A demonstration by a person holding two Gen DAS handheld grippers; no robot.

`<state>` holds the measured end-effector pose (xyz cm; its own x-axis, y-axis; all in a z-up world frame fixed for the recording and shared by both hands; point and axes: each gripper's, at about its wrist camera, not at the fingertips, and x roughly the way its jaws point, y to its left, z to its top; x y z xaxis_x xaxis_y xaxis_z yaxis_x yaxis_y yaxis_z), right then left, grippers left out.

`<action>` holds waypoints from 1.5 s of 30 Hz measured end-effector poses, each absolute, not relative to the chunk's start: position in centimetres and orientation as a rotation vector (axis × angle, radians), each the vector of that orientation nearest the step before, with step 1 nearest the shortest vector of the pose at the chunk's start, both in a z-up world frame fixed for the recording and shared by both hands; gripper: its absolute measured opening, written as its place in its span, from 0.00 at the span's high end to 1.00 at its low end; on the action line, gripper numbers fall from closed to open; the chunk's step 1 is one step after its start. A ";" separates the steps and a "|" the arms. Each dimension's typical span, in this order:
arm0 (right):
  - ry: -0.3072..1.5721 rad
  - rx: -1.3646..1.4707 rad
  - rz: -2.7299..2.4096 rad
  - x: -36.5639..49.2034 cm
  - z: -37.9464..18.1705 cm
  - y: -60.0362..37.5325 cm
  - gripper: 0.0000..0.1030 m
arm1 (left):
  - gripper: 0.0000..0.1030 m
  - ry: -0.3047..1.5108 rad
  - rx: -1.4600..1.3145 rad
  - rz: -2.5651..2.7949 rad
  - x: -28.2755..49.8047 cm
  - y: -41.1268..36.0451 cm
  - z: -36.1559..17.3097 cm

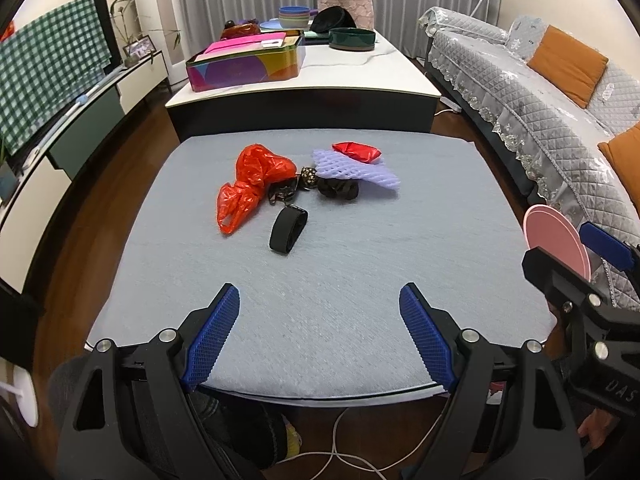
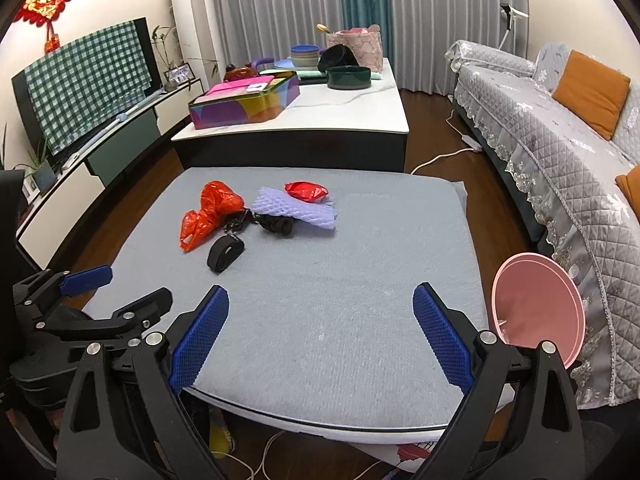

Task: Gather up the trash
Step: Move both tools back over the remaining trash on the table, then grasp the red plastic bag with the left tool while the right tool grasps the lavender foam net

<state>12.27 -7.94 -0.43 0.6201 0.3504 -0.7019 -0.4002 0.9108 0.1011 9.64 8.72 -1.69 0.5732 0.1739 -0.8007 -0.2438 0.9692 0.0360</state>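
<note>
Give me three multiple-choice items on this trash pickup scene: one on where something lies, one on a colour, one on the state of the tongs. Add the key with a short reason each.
1. Where does the black strap loop lie relative to the orange plastic bag?
A. On top of the bag
B. Just right of the bag's lower end, nearer the camera than the pile
C. On the floor

2. What colour is the foam net under the red wrapper?
A. Light purple
B. Green
C. Yellow

3. How do the left tongs stand?
A. Shut on the bag
B. Shut with nothing in them
C. Open, with only bare grey pad between the pads

Key: 1 B, the loop sits on the pad beside the bag's lower tip. 2 A, the mesh is pale lilac. 3 C, the blue pads stand wide apart, with nothing held.
</note>
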 end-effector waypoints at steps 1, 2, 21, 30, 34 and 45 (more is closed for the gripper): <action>0.796 -0.067 0.428 12.6 -0.5 -7.8 0.11 | 0.23 0.931 -0.078 0.249 10.0 9.0 -1.8; 0.803 -0.070 0.420 13.1 -0.7 -7.7 0.11 | 0.23 0.935 -0.075 0.253 10.3 9.2 -1.9; 0.996 -0.129 0.390 22.7 -6.7 -3.6 0.11 | 0.23 1.089 -0.088 0.325 19.4 14.2 -5.6; 1.056 -0.121 0.404 27.6 -10.0 -1.9 0.11 | 0.23 1.187 -0.124 0.372 24.9 19.5 -8.8; 1.069 -0.093 0.422 30.0 -11.3 -0.8 0.11 | 0.23 1.215 -0.149 0.363 27.3 22.0 -10.3; 0.994 -0.272 0.507 33.0 -13.9 4.4 0.11 | 0.23 1.211 -0.226 0.284 30.2 24.1 -12.7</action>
<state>33.00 4.35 -13.90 0.4425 0.2820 -0.8513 -0.5240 0.8517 0.0098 30.21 24.06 -12.68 0.3241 0.0944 -0.9413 -0.3337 0.9424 -0.0204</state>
